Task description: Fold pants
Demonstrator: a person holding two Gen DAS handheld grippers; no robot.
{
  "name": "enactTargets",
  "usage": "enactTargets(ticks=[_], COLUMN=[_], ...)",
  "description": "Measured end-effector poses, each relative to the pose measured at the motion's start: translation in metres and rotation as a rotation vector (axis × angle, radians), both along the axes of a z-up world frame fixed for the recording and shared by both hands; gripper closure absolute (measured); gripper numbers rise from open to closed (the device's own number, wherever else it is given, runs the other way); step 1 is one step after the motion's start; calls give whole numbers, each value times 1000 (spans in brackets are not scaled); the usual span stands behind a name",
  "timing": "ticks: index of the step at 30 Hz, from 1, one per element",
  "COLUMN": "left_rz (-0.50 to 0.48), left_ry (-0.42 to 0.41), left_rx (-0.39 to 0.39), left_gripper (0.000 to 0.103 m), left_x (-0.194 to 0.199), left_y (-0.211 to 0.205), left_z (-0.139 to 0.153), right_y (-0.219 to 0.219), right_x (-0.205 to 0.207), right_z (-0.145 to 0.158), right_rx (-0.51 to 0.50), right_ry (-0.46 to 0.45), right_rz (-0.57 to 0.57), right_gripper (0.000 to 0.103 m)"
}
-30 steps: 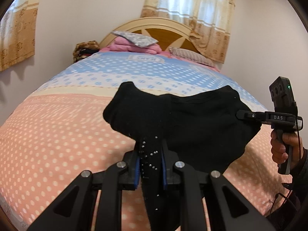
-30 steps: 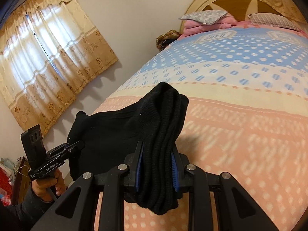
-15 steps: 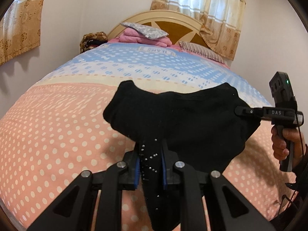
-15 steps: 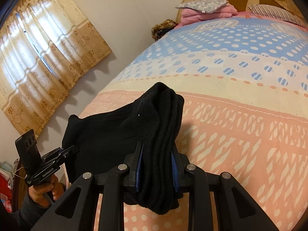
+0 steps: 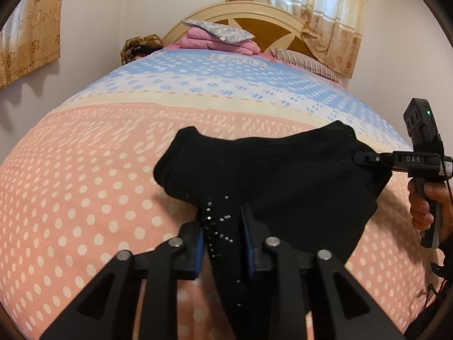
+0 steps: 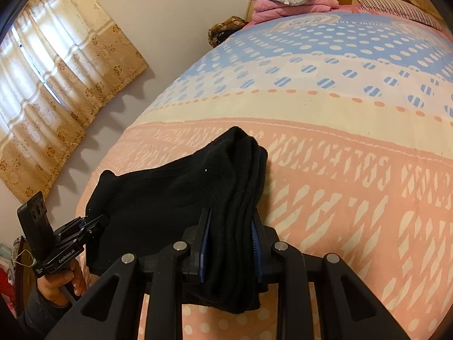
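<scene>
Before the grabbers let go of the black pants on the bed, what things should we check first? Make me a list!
1. Right gripper holds its end of the pants: ok, a thick folded bunch is pinched between its blue pads.
2. Left gripper holds its end: not ok, its jaws are opening and gaps show beside the studded strip.
3. Pants lie down on the bedspread: cannot tell, the middle may still hang.
4. Fold is even, edges lined up: not ok, the far edge is wavy and one corner sticks out.
5. Landing spot free of other things: ok, the pillows sit far off by the headboard.
</scene>
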State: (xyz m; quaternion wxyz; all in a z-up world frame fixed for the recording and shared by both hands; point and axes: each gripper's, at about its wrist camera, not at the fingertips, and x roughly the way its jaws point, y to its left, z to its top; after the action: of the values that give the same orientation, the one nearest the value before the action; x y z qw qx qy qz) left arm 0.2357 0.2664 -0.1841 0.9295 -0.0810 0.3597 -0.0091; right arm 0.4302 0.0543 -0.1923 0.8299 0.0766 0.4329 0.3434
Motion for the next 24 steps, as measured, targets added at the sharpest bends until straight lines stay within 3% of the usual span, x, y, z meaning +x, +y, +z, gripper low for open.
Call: enactTargets(ticks=[3, 5, 9, 12, 15, 18, 24], left_rz=[13, 21, 35, 34, 23, 17, 44], left_ry=[3, 1, 3, -6, -10, -21, -26], left_rx=[10, 13, 25, 21, 39, 45, 29], left_gripper=[61, 59, 45, 45, 35, 34, 30], left_x=[-3, -4, -17, -32, -43, -47, -52], left_y=[0, 0, -2, -5, -10, -11, -10], left_z=[-4, -6, -6, -4, -6, -11, -14], right_y=[0, -2, -8, -13, -21, -30, -41], right_x=[1, 0, -9, -20, -31, -33, -29], right_z=[-6, -8, -8, -6, -6, -15, -25], right_rx=[-5, -6, -37, -65, -73, -121, -101], right_ry=[13, 15, 6, -23, -40, -41, -20], right_rz=[-10, -19, -26, -18, 1, -37, -80], right_gripper=[76, 74, 64, 61, 59, 44, 36])
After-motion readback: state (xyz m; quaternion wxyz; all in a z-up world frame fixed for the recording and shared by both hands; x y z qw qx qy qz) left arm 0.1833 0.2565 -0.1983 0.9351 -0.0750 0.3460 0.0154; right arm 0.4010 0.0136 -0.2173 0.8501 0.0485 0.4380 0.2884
